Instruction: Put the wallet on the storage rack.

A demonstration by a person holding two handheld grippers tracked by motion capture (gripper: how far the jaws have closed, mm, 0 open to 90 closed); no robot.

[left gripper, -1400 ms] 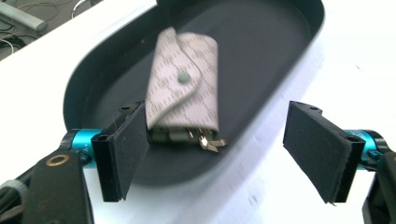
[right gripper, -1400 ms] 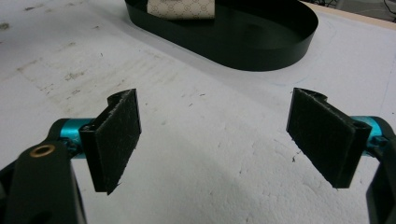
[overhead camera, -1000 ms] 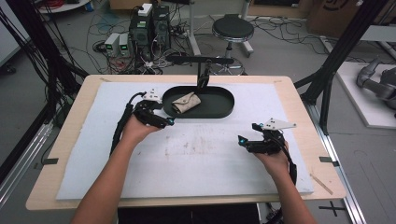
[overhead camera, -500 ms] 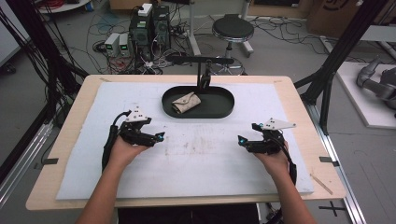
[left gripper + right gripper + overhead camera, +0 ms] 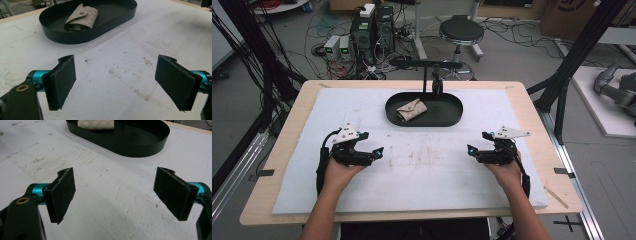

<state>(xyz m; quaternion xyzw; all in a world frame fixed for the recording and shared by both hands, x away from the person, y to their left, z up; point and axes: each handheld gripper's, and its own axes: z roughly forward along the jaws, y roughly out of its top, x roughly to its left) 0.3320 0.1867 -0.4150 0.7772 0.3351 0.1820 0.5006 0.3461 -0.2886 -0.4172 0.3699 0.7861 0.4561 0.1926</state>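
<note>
Beige and folded, the pouch (image 5: pixel 410 109) lies in the left part of the black oval tray (image 5: pixel 447 118) at the far middle of the desk (image 5: pixel 522 100). Well short of it, the left hand-held gripper (image 5: pixel 377 152) hovers over the white mat (image 5: pixel 427 165), its jaws wide apart, just opened further, with nothing between them. Across from it, the right hand-held gripper (image 5: pixel 471 150) also gapes empty.

Wooden table (image 5: pixel 532 100) under a stained white foam mat (image 5: pixel 422 170), grey concrete floor behind, round black stool (image 5: pixel 461 31) beyond the table, computer towers (image 5: pixel 373 25) among tangled cables, black frame posts flanking the table.
</note>
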